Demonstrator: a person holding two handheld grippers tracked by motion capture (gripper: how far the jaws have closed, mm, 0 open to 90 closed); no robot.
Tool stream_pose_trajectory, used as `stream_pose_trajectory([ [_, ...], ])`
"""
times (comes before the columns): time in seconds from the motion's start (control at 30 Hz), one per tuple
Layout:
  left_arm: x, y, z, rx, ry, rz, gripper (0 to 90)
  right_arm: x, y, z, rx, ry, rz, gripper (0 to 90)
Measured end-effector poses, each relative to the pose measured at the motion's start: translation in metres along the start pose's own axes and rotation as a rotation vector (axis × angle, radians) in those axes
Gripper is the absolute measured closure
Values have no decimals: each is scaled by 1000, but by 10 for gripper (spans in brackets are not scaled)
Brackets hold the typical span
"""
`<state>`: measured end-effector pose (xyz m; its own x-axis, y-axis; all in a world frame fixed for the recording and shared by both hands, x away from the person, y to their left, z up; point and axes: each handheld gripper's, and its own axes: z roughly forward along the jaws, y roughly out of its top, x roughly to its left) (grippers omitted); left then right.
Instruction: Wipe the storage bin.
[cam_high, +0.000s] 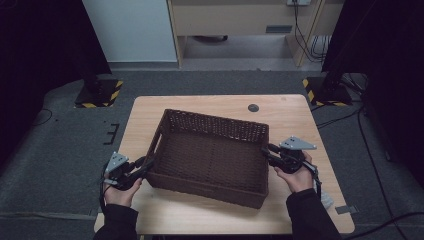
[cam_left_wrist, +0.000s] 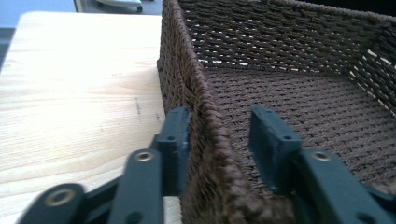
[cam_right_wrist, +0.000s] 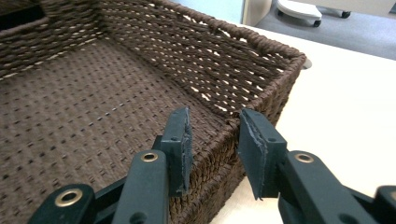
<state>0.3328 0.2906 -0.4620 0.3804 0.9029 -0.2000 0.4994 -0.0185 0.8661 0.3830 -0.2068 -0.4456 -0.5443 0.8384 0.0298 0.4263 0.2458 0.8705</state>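
Between both jaws: basket (cam_high: 210, 155) walls.

A light wooden table with rounded corners (cam_high: 295, 112) stands on a grey carpeted floor (cam_high: 55, 150). Behind it are a pale blue panel (cam_high: 131, 30) and a beige wooden cabinet (cam_high: 235, 17), with black cables (cam_high: 312, 47) hanging beside it. Two black stand bases edged in yellow-and-black hazard tape (cam_high: 99, 94) flank the table, and the room's sides lie in dark shadow.
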Motion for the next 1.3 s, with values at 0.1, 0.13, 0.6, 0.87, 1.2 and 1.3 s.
stream_pose_trajectory([
  [0.1, 1, 3, 4, 13, 16, -8, 699, 1, -3, -8, 6, 13, 0, 630],
  [0.13, 1, 4, 5, 19, 17, -8, 710, 1, -2, -10, 7, 17, -3, 618],
  [0.6, 13, 11, 25, 3, 30, 10, 732, -14, 8, 16, -15, -48, 4, 550],
  [0.87, 13, 13, 7, -45, 40, 4, 595, -12, 6, 12, 2, -57, 15, 596],
  [1.2, 10, 15, 7, -17, 42, 6, 733, -2, -5, -9, -16, -55, 28, 590],
  [1.3, 12, 15, 13, -12, 30, -17, 754, -5, -1, -12, -42, -49, -5, 543],
])
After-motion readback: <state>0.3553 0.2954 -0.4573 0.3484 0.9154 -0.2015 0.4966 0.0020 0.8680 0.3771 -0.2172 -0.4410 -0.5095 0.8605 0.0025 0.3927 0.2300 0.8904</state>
